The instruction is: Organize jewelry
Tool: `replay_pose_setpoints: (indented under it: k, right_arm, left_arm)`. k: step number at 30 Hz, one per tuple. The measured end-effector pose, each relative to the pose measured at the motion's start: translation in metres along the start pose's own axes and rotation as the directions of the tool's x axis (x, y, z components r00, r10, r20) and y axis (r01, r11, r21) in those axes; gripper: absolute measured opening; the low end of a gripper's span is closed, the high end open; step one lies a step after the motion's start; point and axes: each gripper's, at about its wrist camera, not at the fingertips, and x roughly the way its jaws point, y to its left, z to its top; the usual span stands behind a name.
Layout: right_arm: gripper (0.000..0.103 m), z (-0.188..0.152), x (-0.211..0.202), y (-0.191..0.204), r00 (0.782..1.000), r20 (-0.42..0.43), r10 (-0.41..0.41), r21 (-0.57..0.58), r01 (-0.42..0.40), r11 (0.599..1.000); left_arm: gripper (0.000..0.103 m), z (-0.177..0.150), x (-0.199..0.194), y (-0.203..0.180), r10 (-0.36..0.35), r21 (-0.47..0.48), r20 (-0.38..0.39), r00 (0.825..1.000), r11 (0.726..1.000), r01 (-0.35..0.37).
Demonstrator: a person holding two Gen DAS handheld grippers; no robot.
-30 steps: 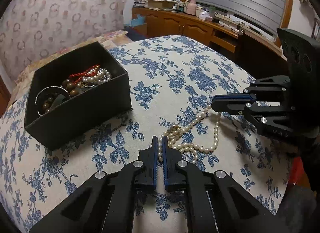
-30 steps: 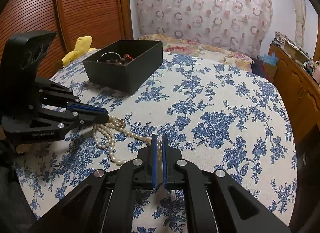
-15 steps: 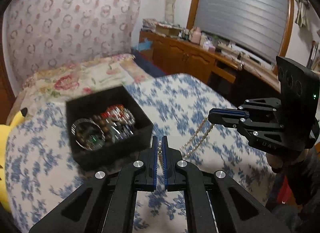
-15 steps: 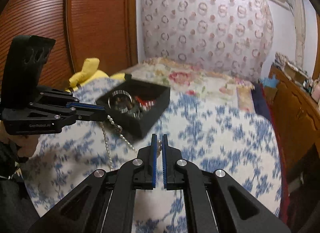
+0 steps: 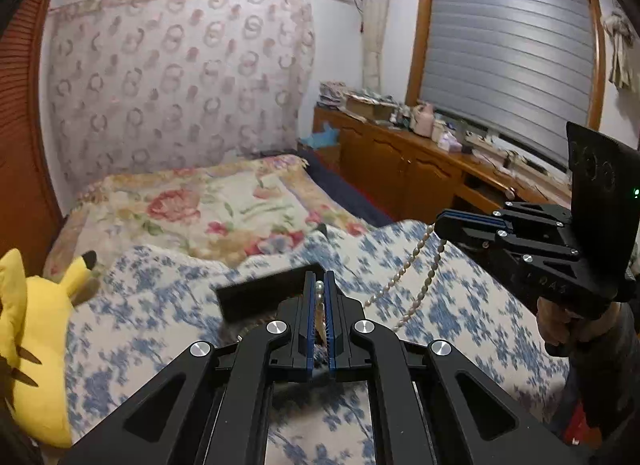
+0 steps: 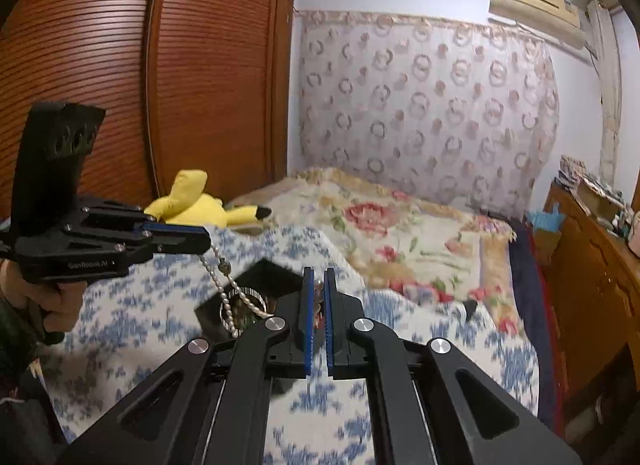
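- My left gripper (image 5: 319,293) pinches the pearl necklace (image 5: 404,269).
- 2 strands run up to my right gripper (image 5: 440,223).
- Black box (image 5: 264,291) below, blurred.

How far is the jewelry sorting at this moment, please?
Done: several pieces lie in the black rectangular box. In hand: left gripper and right gripper both pinch the white pearl necklace, hanging in the air. Left: lowering the pearls into the box.
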Motion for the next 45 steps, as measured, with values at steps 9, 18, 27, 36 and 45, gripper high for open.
replay_pose_setpoints:
  k: [9, 18, 27, 36, 45]
  right_arm:
    - [0.005, 0.023, 0.042, 0.001, 0.999, -0.015, 0.033, -0.010, -0.034, 0.999]
    - [0.006, 0.008, 0.080, -0.004, 0.994, -0.096, 0.050, 0.039, -0.047, 0.998]
    - [0.024, -0.009, 0.068, -0.002, 0.994, -0.103, 0.025, 0.094, -0.015, 0.995]
    - [0.057, -0.029, 0.029, 0.015, 0.996, -0.078, -0.040, 0.132, 0.050, 0.990]
    - [0.080, -0.055, -0.024, 0.030, 0.995, -0.036, -0.092, 0.191, 0.098, 0.977]
  left_arm:
    - [0.004, 0.006, 0.017, 0.024, 0.064, -0.032, -0.012, 0.998, 0.997, -0.065]
    - [0.022, -0.003, 0.023, 0.028, 0.132, -0.043, -0.040, 0.990, 0.990, -0.134]
    - [0.067, -0.018, 0.002, 0.020, 0.213, -0.031, -0.038, 0.976, 0.976, -0.214]
    - [0.091, -0.040, -0.032, 0.010, 0.290, -0.064, -0.024, 0.957, 0.955, -0.291]
    - [0.094, -0.063, -0.061, -0.007, 0.398, -0.082, -0.019, 0.917, 0.913, -0.399]
